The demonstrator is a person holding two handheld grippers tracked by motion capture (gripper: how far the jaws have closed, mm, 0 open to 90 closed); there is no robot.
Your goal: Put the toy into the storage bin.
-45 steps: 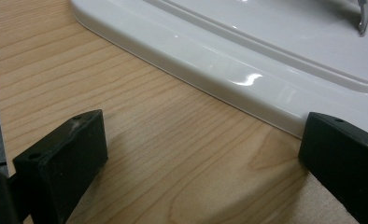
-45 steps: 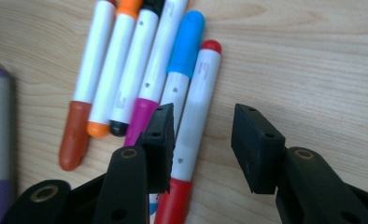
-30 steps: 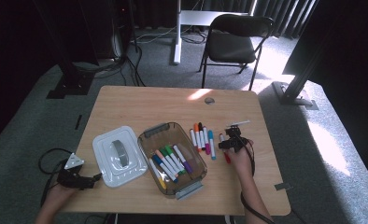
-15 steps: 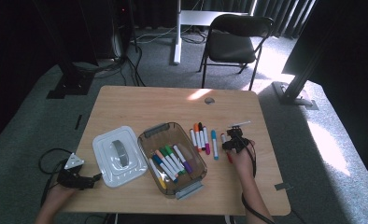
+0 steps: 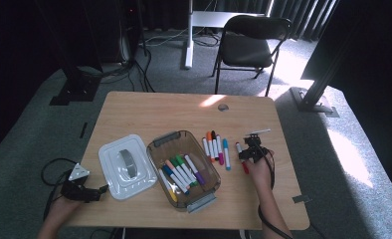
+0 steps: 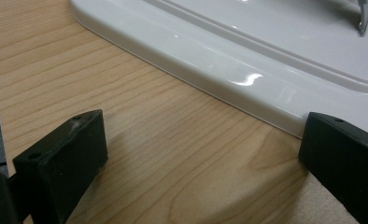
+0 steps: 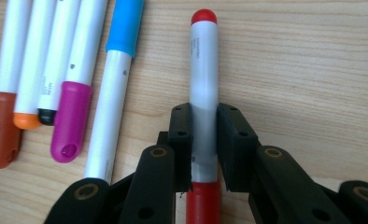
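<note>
A: At centre right of the high view, the right gripper is pinching a red marker lying on the desk; its jaws have just been closing on the barrel.

B: And at lower left?

A: The left gripper is resting beside the white lid, jaws standing wide, gripping nothing. Loose markers are lying just left of the red one.

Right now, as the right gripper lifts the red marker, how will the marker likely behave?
The red marker looks stiff and probably light. Its smooth round barrel may slip or swivel between the right gripper pads, which clamp it near one end. If dropped on the table, it would likely roll.
</note>
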